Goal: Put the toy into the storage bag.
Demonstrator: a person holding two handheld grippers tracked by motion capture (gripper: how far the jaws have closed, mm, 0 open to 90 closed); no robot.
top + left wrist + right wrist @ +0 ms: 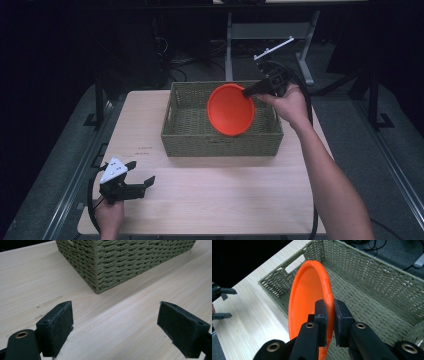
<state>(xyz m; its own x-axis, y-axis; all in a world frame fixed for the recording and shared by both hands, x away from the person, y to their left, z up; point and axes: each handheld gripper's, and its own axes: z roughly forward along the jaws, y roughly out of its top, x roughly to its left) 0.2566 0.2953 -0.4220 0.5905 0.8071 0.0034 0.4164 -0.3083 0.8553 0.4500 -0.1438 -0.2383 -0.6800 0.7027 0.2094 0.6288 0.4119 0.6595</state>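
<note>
1. Landmark: the woven basket [222, 140], a rectangular olive-green container that stands on the light wooden table [210, 200], toward the table's far half. All positions below refer to this basket.
2. Left gripper [142, 184]: located well apart from the basket, off its near-left corner, close to the table's near-left edge. The person's left hand [109, 217] holds it low over the table top, with a grey three-cornered plate on its upper side.
3. Left gripper jaws: spread wide, with nothing between them. In the left gripper view the two black pads [56, 326] stand far apart over bare table [120, 327], and the basket's near corner [100, 277] lies ahead of them.
4. Orange plate [231, 110]: a round plastic plate, held tilted steeply on edge, above the interior of the basket on its right half. In the high view its lower edge overlaps the basket's near wall; whether it touches the basket cannot be determined.
5. Right gripper [247, 92]: located over the basket's far-right corner, held by the person's right hand [290, 105], with the forearm running in along the basket's right side.
6. Right gripper jaws: clamped on the rim of the orange plate [309, 295]. In the right gripper view the two pads [321, 312] press the plate's edge from both faces, and the basket's woven interior [372, 290] lies beyond.
</note>
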